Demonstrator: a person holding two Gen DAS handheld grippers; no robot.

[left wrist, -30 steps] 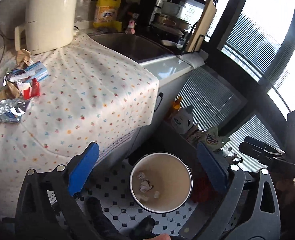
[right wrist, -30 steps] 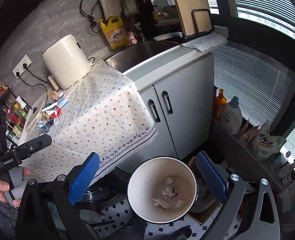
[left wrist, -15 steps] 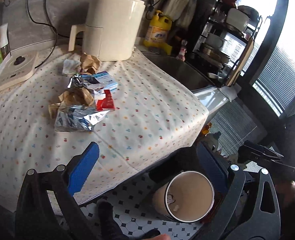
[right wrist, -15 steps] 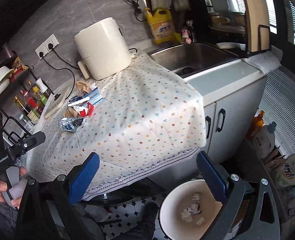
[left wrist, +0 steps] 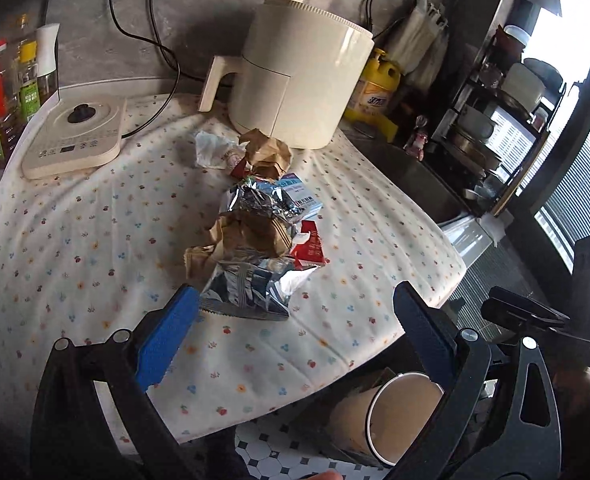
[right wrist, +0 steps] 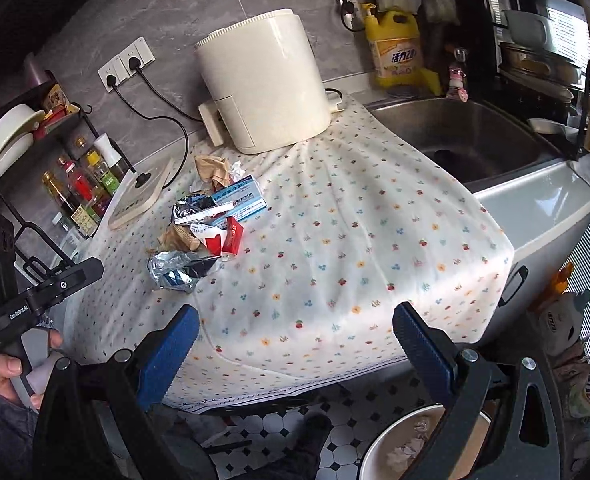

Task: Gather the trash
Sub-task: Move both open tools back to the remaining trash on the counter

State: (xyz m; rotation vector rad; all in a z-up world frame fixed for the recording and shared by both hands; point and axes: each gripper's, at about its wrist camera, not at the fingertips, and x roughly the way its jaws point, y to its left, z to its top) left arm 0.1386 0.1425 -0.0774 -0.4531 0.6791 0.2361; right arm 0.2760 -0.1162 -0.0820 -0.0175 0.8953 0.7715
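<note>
Left gripper (left wrist: pixel 295 320): we hold it wide open, empty; foil wrapper (left wrist: pixel 251 288) just ahead between the jaws, ready for pickup.
Right gripper (right wrist: pixel 295 340): wide open, empty; bin (right wrist: pixel 379 452) below it, kept near for drops.

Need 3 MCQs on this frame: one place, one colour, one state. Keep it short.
1. Where is the pile of wrappers?
A. in the sink
B. on the dotted tablecloth, in front of the cream appliance
C. on the floor

2. What colour is the detergent bottle beside the sink?
A. yellow
B. green
C. white

3. What state is the left gripper in?
A. shut on a wrapper
B. open, holding nothing
C. out of view

Answers: 1 B, the pile lies on the cloth just before the appliance. 2 A, its body is yellow in both views. 3 B, its fingers stand wide apart with only cloth and foil behind them.
</note>
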